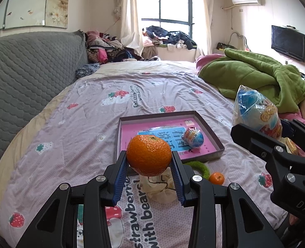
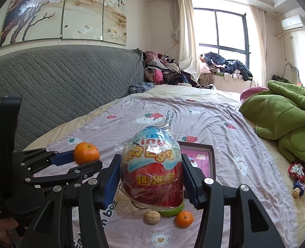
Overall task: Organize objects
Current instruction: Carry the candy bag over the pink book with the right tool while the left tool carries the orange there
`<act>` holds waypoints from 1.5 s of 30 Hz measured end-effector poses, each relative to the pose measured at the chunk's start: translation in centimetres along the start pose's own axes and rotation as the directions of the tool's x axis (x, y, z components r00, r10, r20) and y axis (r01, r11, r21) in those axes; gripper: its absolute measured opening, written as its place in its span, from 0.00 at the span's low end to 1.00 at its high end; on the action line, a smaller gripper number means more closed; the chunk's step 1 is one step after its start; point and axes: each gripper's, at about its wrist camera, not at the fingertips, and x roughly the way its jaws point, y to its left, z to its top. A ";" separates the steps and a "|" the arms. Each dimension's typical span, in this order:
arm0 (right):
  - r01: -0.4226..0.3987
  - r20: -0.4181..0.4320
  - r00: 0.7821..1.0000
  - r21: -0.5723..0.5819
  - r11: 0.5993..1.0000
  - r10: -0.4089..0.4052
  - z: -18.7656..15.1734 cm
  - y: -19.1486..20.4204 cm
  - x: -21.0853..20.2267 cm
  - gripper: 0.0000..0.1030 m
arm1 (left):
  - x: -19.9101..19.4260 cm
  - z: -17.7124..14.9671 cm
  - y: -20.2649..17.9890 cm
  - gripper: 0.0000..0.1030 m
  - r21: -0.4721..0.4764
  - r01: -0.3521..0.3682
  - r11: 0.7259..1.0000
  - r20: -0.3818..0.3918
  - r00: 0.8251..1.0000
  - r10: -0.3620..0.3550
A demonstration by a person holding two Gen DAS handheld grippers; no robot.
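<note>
My left gripper point(image 1: 149, 161) is shut on an orange tangerine point(image 1: 149, 155), held above the bed in front of the shallow box point(image 1: 211, 133). The same tangerine point(image 2: 86, 153) shows in the left gripper point(image 2: 86, 159) at the left of the right wrist view. My right gripper point(image 2: 151, 175) is shut on a large egg-shaped toy wrapped in plastic point(image 2: 152, 165), also lifted off the bed; in the left wrist view that egg point(image 1: 256, 111) sits at the right edge. The box holds a pink book point(image 1: 131, 132) and a smaller wrapped egg point(image 1: 193, 138).
On the strawberry-print sheet point(image 1: 80, 128) below lie a second small tangerine point(image 2: 184, 218), a walnut point(image 2: 151, 217), a green fuzzy ring point(image 1: 200, 166) and a cream scrunchie point(image 1: 160, 188). A green blanket point(image 2: 287, 115) is heaped at the right, with wrapped sweets point(image 2: 298, 177) by it. A grey headboard point(image 2: 59, 86) is at the left.
</note>
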 end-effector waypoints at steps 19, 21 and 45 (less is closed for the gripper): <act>-0.015 0.017 1.000 -0.015 1.000 0.015 1.1 0.3 1.1 0.53 | 0.9 0.8 0.4 0.41 -0.006 -0.010 1.000 0.004 1.000 0.010; -0.021 0.016 1.000 -0.006 1.000 0.021 0.9 0.2 1.2 0.53 | 1.1 0.7 0.4 0.41 -0.010 -0.009 1.000 0.001 1.000 0.009; -0.012 0.019 1.000 -0.011 1.000 0.012 1.5 -1.4 2.8 0.53 | 3.4 1.7 -1.0 0.41 0.016 -0.022 1.000 -0.007 1.000 0.022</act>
